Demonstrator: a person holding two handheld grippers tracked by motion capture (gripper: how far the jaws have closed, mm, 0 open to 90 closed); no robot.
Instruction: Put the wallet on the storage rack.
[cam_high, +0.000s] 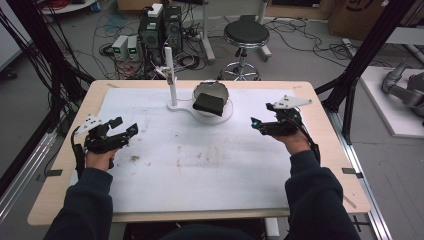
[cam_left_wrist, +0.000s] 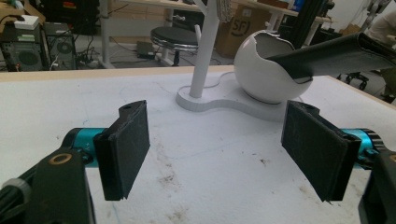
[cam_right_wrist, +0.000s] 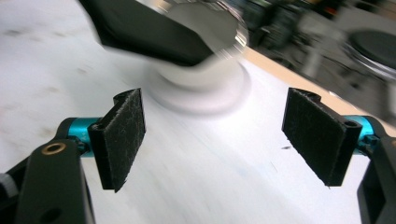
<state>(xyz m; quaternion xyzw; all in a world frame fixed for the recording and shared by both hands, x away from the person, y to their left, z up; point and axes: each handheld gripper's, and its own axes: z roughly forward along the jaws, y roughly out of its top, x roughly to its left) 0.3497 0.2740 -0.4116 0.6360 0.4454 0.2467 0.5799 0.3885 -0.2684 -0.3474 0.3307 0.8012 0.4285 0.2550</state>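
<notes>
A bowl (cam_high: 212, 102) sits at the far middle of the surface (cam_high: 200, 165), with a flat pouch (cam_high: 209, 104) (one end sticking out) in it. A post (cam_high: 171, 75) stands just left of the bowl. A stool (cam_high: 246, 35) is behind the surface.

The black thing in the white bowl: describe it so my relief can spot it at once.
Start at the white stand with the upright post at the table's far middle. Its base carries a round white bowl just right of the post. The flat black pouch-like piece leans out over the bowl's rim, the only dark item there.
</notes>
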